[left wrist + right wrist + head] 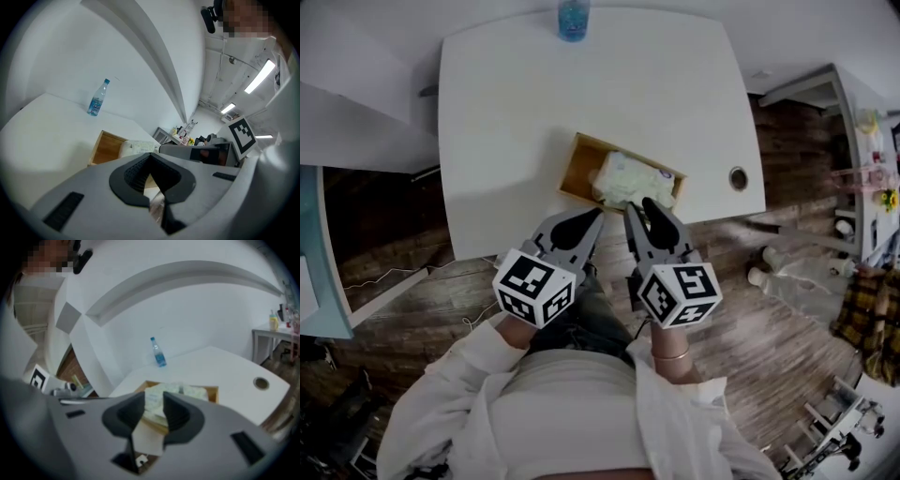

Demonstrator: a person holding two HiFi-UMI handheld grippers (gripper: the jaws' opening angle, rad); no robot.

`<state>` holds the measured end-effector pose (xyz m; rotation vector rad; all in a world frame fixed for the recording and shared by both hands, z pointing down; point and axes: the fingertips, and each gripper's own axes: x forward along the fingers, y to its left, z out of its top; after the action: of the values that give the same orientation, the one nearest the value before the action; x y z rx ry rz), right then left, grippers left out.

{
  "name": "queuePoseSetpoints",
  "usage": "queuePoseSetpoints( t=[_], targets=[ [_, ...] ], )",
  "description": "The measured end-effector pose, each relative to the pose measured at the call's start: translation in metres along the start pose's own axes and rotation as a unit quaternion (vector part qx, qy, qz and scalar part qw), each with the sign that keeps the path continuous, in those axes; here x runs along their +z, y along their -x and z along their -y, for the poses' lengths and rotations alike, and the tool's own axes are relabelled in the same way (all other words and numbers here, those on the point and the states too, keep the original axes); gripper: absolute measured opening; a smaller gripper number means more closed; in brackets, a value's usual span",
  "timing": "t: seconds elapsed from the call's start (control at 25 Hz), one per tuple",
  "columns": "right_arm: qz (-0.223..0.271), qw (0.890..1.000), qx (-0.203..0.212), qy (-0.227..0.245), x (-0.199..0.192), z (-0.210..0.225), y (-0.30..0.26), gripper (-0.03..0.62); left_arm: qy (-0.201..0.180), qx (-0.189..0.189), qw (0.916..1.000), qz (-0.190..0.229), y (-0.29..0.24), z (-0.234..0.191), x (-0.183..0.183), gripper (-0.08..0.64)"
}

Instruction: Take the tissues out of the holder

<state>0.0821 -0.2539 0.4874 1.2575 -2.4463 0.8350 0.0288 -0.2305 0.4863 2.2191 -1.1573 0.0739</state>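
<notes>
A wooden holder (574,171) lies at the near edge of the white table (516,112), with a pale pack of tissues (630,178) in its right half. My right gripper (639,206) is open, its tips at the holder's near rim. In the right gripper view the tissues (176,391) show through the gap of the right gripper (153,401), inside the holder (212,392). My left gripper (592,217) hovers just left of it, off the table's front edge, shut on nothing. The left gripper (150,157) looks toward the holder (108,147) and tissues (136,147).
A blue water bottle (573,19) stands at the table's far edge, also in view as the bottle (97,103) and the bottle (158,352). A round cable hole (738,178) sits near the table's right corner. Wooden floor surrounds the table, with clutter (862,309) at the right.
</notes>
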Motion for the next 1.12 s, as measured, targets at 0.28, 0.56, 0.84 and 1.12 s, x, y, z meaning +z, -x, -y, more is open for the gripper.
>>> queuePoseSetpoints(
  t=[0.28, 0.56, 0.84, 1.12],
  targets=[
    [-0.017, 1.0, 0.008, -0.023, -0.011, 0.003, -0.01, 0.164, 0.005, -0.002, 1.0, 0.007, -0.005, -0.003, 0.005, 0.015],
    [-0.038, 0.998, 0.022, -0.047, -0.021, -0.002, -0.019, 0.201, 0.015, 0.001, 0.9996, 0.024, -0.002, -0.004, 0.013, 0.015],
    [-0.048, 0.996, 0.049, -0.052, -0.023, -0.013, -0.027, 0.201, 0.027, 0.013, 0.9989, 0.036, 0.003, -0.017, 0.02, 0.015],
    [-0.058, 0.996, 0.049, -0.041, -0.015, -0.016, -0.035, 0.199, 0.031, 0.019, 0.9984, 0.044, 0.006, -0.022, 0.025, 0.015]
  ],
)
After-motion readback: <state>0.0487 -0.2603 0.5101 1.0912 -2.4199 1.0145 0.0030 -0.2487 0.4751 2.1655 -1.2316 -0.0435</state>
